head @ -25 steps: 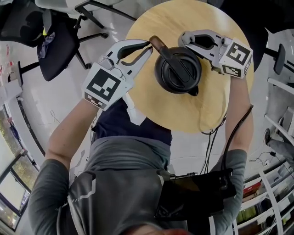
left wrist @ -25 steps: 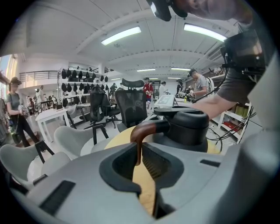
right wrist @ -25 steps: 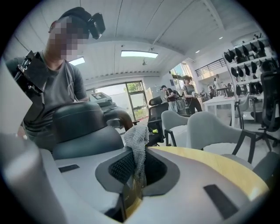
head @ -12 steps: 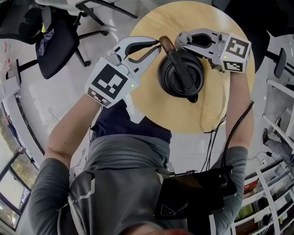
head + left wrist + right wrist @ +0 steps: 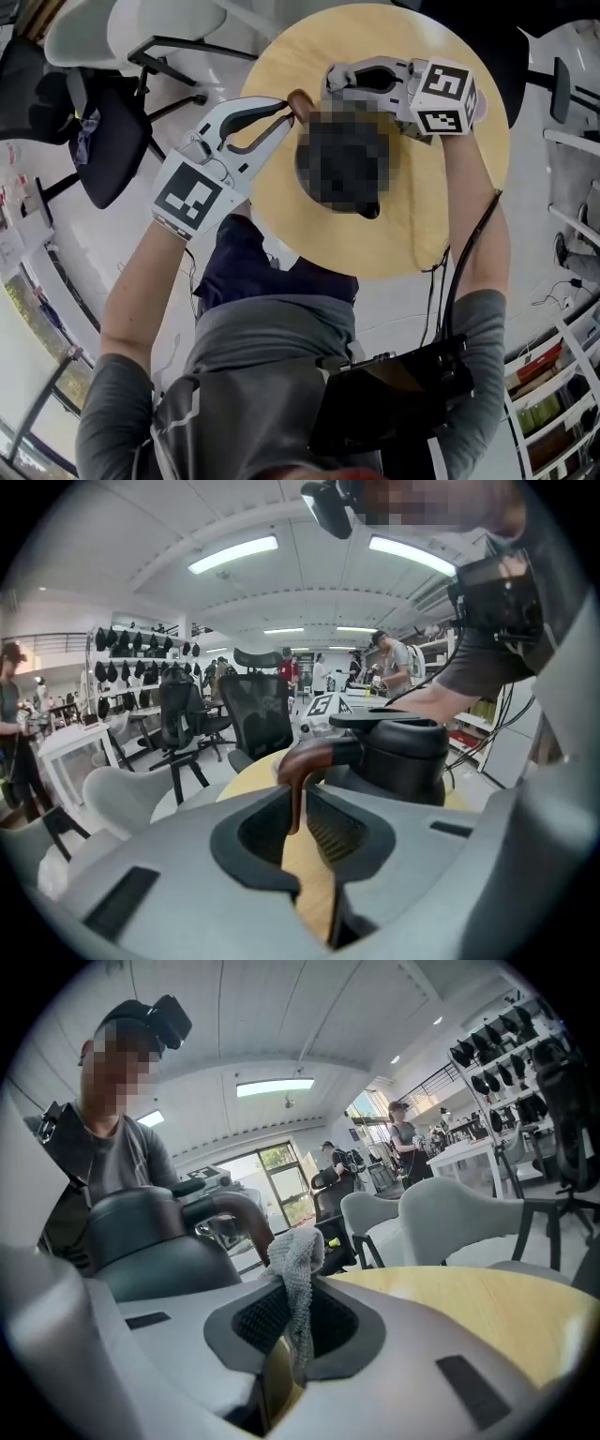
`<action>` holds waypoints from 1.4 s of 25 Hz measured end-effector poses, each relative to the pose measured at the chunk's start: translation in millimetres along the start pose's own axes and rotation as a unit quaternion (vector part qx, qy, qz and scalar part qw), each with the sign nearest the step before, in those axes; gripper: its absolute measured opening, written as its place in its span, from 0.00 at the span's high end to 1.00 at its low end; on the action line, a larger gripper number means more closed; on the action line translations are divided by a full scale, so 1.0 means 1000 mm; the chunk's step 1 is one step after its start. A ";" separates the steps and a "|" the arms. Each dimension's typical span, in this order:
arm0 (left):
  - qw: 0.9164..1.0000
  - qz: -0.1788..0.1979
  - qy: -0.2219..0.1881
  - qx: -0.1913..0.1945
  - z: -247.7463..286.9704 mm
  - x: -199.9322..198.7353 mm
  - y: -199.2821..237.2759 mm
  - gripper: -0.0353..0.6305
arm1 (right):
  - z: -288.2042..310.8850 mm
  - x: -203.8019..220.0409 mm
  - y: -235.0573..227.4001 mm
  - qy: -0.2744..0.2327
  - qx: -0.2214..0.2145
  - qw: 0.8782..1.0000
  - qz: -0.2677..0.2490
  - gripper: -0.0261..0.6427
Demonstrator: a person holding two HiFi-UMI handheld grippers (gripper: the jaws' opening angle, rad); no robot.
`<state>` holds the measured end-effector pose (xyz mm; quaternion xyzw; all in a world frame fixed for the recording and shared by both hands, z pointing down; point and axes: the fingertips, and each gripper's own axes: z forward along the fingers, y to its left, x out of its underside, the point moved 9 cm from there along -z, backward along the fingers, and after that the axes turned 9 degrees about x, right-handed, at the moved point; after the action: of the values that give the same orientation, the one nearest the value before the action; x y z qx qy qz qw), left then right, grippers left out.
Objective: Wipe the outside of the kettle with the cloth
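Observation:
A black kettle [image 5: 403, 757] with a brown handle [image 5: 300, 99] stands on the round wooden table [image 5: 422, 216]; a mosaic patch covers its body in the head view. My left gripper [image 5: 286, 112] is shut on the handle [image 5: 298, 766], which stands upright between the pads; its jaws have just been opening a little, with the handle still between them. My right gripper [image 5: 330, 84] is shut on a grey knitted cloth [image 5: 296, 1260]. The cloth sticks up from the jaws at the kettle's [image 5: 155, 1251] far side, close to the handle.
A black office chair [image 5: 103, 131] and a white chair [image 5: 84, 28] stand on the floor left of the table. Cables [image 5: 441, 272] hang past the table's near edge. The table's right half [image 5: 469, 159] is bare wood.
In the head view the right gripper with the cloth has slid left along the kettle's far side toward the handle. The left gripper has stayed at the handle. The view itself has shifted.

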<state>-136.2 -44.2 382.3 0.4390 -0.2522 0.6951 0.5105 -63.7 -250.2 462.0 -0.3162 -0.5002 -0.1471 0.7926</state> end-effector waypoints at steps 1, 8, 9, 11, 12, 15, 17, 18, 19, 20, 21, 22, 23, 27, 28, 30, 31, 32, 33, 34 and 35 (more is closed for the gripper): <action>1.000 -0.014 0.002 0.010 0.000 0.000 -0.001 0.86 | 0.002 0.003 0.001 0.001 -0.003 1.000 -0.001 0.88; 1.000 0.014 0.026 0.007 -0.004 0.001 0.005 0.68 | 0.010 0.011 0.003 0.017 -0.041 0.999 -0.007 0.88; 0.999 0.019 0.031 0.010 -0.002 0.001 0.006 0.68 | 0.011 0.012 0.003 0.020 -0.044 0.999 -0.006 0.88; 0.999 0.032 0.032 0.029 0.006 -0.002 0.008 0.68 | 0.012 0.014 0.003 0.023 -0.046 0.999 -0.005 0.88; 0.998 0.039 0.029 0.039 0.010 -0.004 0.009 0.68 | 0.011 0.015 0.002 0.023 -0.046 0.999 -0.005 0.88; 0.997 0.057 0.020 0.055 0.019 -0.011 0.017 0.75 | 0.006 0.016 0.002 0.029 -0.040 0.999 -0.009 0.88; 0.995 0.069 0.017 0.067 0.022 -0.013 0.020 0.76 | -0.003 0.019 0.004 0.032 -0.027 0.999 -0.022 0.88; 0.995 0.073 0.015 0.073 0.024 -0.013 0.021 0.76 | -0.008 0.020 0.006 0.031 -0.020 0.999 -0.026 0.88; 0.994 0.077 0.014 0.078 0.024 -0.013 0.021 0.76 | -0.014 0.022 0.008 0.029 -0.014 0.999 -0.027 0.88; 0.993 0.078 0.014 0.083 0.024 -0.012 0.022 0.76 | -0.020 0.024 0.010 0.026 -0.007 0.999 -0.026 0.88; 0.993 0.077 0.015 0.087 0.024 -0.011 0.023 0.76 | -0.026 0.027 0.012 0.024 0.000 0.999 -0.025 0.88; 0.993 0.075 0.018 0.089 0.023 -0.011 0.024 0.76 | -0.032 0.031 0.014 0.021 0.007 0.999 -0.023 0.88; 0.993 0.074 0.021 0.091 0.022 -0.010 0.025 0.76 | -0.037 0.034 0.016 0.019 0.014 0.999 -0.023 0.88; 0.991 0.092 0.033 0.093 0.021 -0.010 0.026 0.76 | -0.059 0.049 0.031 -0.005 0.045 0.999 -0.017 0.88; 0.990 0.097 0.034 0.095 0.021 -0.010 0.027 0.76 | -0.064 0.053 0.036 -0.012 0.057 0.998 -0.012 0.88; 0.989 0.104 0.036 0.102 0.023 -0.010 0.028 0.76 | -0.071 0.062 0.047 -0.018 0.084 0.996 -0.002 0.88; 0.988 0.107 0.037 0.106 0.023 -0.010 0.028 0.76 | -0.074 0.066 0.053 -0.020 0.097 0.995 0.001 0.88; 0.987 0.109 0.039 0.108 0.023 -0.011 0.028 0.76 | -0.076 0.069 0.058 -0.023 0.108 0.994 0.004 0.88; 0.987 0.111 0.041 0.109 0.023 -0.011 0.028 0.76 | -0.079 0.072 0.063 -0.027 0.117 0.993 0.005 0.88; 0.987 0.112 0.041 0.109 0.022 -0.010 0.028 0.76 | -0.081 0.074 0.068 -0.033 0.125 0.992 0.007 0.88; 0.987 0.114 0.041 0.108 0.022 -0.010 0.028 0.77 | -0.083 0.075 0.072 -0.039 0.133 0.990 0.008 0.88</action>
<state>-153.5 -76.5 387.0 0.4306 -0.2029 0.7896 0.3872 68.3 -243.7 478.6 -0.2171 -0.5433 -0.0602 0.8087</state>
